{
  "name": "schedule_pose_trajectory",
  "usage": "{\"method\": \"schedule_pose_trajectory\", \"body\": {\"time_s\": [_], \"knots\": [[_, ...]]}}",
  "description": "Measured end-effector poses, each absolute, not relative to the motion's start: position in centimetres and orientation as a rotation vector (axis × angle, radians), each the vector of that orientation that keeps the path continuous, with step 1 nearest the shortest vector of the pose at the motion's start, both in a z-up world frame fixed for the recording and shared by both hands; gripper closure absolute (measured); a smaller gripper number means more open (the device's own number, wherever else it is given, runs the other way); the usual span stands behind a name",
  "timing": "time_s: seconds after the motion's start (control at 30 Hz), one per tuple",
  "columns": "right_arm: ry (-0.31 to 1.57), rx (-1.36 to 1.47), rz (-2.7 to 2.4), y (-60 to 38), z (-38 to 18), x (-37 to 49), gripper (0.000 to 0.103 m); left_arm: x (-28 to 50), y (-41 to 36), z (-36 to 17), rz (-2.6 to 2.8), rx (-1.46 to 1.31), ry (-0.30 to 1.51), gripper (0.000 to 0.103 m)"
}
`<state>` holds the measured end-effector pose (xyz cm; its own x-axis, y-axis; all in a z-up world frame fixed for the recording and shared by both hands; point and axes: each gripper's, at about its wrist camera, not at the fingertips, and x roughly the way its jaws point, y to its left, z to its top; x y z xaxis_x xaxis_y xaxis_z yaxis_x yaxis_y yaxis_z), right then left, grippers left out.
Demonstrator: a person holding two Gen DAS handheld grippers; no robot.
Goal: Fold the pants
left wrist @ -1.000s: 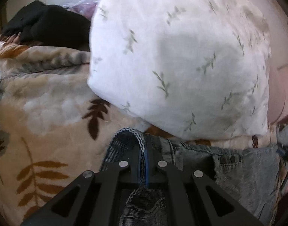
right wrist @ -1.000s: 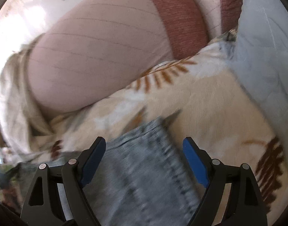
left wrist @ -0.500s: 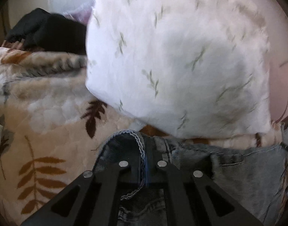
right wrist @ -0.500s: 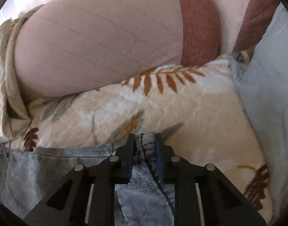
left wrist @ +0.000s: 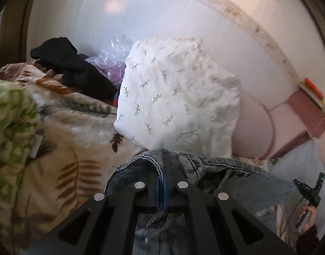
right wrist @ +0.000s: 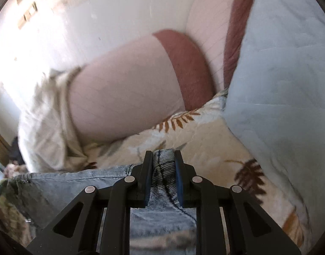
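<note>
The pants are light blue denim jeans [left wrist: 243,182], held up by their waistband over a leaf-patterned blanket [left wrist: 62,165]. My left gripper [left wrist: 162,165] is shut on one end of the waistband, the denim bunched between its pads. My right gripper [right wrist: 163,159] is shut on the jeans [right wrist: 94,182] at the other end, with a fold of waistband standing between its blue-padded fingers [right wrist: 178,176]. The waistband stretches between the two grippers. In the left wrist view the other gripper [left wrist: 311,189] and a hand show at the far right.
A white pillow with green sprigs [left wrist: 177,97] leans at the wall behind the jeans. A pink pillow with a brown band [right wrist: 128,97] and a pale blue quilt [right wrist: 285,74] lie at the head of the bed. Black clothes [left wrist: 73,70] and a green-patterned cloth [left wrist: 11,116] sit at the left.
My right gripper shut on the waistband corner. Both grippers then rose and pulled back from the pillows, lifting the waistband off the blanket.
</note>
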<state>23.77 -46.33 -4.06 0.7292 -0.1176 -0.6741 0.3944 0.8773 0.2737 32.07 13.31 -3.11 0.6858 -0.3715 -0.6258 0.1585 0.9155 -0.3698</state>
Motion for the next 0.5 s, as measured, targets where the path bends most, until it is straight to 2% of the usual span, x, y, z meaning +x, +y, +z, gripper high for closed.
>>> {"method": "schedule_pose_trajectory", "body": {"time_s": [0.2,0.5], "knots": [[0.686,0.441,-0.261,-44.6,-3.6,16.6,0.085,23.5,16.5,-4.7,-0.329,-0.316,0.772,0.099],[0.831,0.449,-0.236,-43.1,-9.4,5.2,0.085,14.9,18.9,-14.1,-0.308,-0.316,0.938,0.099]]}}
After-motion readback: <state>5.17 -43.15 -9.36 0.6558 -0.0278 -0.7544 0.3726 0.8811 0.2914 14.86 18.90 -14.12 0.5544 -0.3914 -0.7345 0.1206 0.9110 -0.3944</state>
